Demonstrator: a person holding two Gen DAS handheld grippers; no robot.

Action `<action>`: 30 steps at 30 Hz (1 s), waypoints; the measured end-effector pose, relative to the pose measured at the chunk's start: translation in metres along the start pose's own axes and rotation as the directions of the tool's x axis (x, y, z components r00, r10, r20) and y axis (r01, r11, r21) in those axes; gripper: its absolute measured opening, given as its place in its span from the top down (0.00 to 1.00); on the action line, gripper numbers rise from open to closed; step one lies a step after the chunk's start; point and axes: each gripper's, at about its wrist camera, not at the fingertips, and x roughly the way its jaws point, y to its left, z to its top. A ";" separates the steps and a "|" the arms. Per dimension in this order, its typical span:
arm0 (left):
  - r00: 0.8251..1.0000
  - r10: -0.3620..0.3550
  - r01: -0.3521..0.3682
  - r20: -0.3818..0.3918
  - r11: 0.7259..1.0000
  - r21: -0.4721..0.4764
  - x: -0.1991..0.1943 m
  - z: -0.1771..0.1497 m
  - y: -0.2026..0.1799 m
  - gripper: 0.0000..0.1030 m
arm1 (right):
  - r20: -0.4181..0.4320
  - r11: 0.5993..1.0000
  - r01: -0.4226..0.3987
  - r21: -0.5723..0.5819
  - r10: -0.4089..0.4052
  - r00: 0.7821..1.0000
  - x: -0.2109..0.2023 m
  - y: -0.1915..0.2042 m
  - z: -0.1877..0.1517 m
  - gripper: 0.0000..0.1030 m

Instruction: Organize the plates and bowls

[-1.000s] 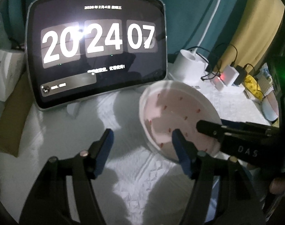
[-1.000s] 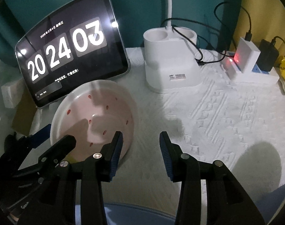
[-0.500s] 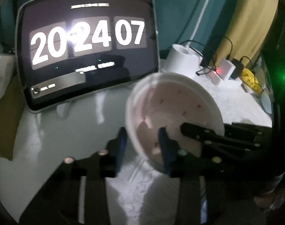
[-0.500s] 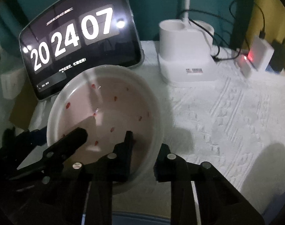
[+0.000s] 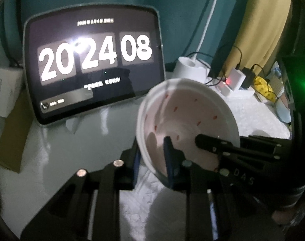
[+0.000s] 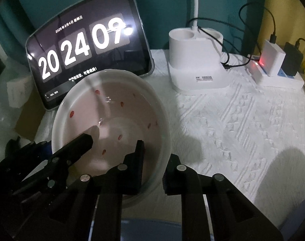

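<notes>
Bowl (image 6: pixel 110 124) is the star here: white, shallow, little red flecks inside, glazed ceramic by the look of it. In the right wrist view it sits at about 8 o'clock, in front of the tablet clock (image 6: pixel 86 60) that leans at 10 o'clock. Looks tilted, and I can't tell if it rests on the white cloth (image 6: pixel 242 120) covering the bench or hangs just clear.

Both grippers are on it. The right hand-held gripper (image 6: pixel 152 166) is closing, with the near rim at 6 o'clock between its pads, one finger inside the bowl and one outside. The left hand-held gripper (image 5: pixel 152 162) does the same on the opposite rim, its jaws closing with the wall pinched between the blue pads. Each shows up in the other's view as a black finger poking into the bowl.

Handling guess: stiff, moderately heavy, slick glaze, chips if knocked. The rim is the only place to take hold, so two opposite grips make sense; squeeze firmly, keep both hands level, or it may pivot and slide out.

Lamp base (image 6: pixel 196 60) at 1 o'clock and chargers (image 6: pixel 272 60) at 2 o'clock are well apart.
</notes>
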 end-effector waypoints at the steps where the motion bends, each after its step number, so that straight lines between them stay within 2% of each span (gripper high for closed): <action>1: 1.000 -0.001 0.001 0.007 1.000 0.003 -0.003 0.000 -0.001 0.78 | 0.006 1.000 -0.001 -0.002 0.001 1.000 -0.005 0.000 0.001 0.84; 10: 0.999 -0.007 0.007 0.036 1.000 0.016 -0.027 -0.002 -0.016 0.78 | 0.052 1.000 -0.007 -0.001 0.007 0.999 -0.042 -0.003 0.001 0.84; 30: 0.997 -0.025 0.021 0.066 0.998 0.064 -0.069 -0.010 -0.077 0.78 | 0.129 1.000 -0.020 0.024 0.016 0.991 -0.107 -0.035 -0.023 0.84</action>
